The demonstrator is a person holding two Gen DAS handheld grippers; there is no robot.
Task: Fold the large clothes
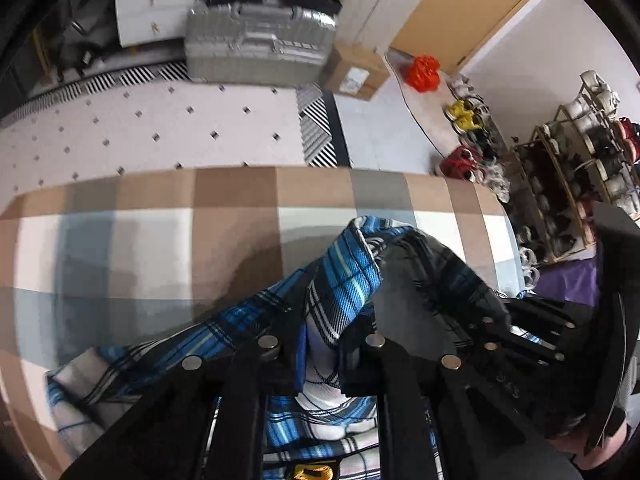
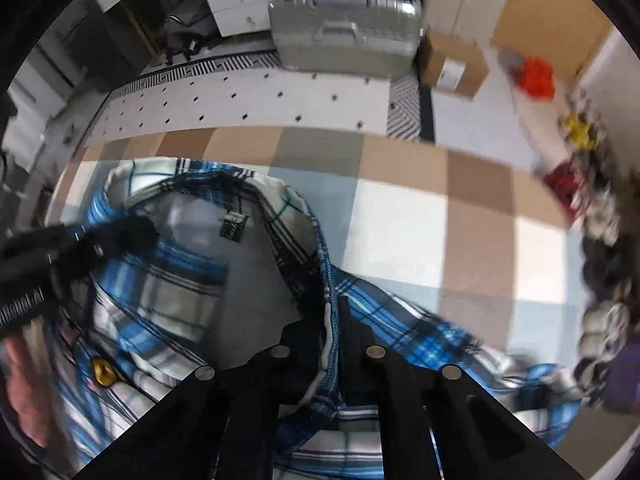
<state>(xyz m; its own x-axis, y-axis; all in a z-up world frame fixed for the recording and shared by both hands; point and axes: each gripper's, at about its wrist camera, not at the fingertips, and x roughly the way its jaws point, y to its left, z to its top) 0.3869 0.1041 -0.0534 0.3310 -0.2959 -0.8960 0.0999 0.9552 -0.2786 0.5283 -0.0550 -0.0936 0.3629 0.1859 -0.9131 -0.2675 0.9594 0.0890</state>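
A blue, white and black plaid shirt [image 1: 348, 272] lies bunched on a checked brown, white and grey cover [image 1: 140, 240]. My left gripper [image 1: 320, 344] points steeply down and is shut on a raised fold of the shirt. The right gripper [image 1: 532, 332] shows close by at the right edge of that view. In the right wrist view the shirt [image 2: 160, 292] lies collar up with its black label [image 2: 234, 228] showing. My right gripper [image 2: 330, 336] is shut on the shirt's front edge. The left gripper [image 2: 80, 240] grips the collar area at the left, a hand [image 2: 24, 380] below it.
Beyond the cover [image 2: 420, 220] is a white floor with dark diamonds [image 1: 160, 120]. A silver suitcase [image 1: 260, 40], a cardboard box [image 1: 356, 76] and white drawers [image 1: 152, 4] stand at the back. A red bag [image 1: 422, 72], loose shoes [image 1: 464, 112] and a shoe rack [image 1: 572, 168] line the right.
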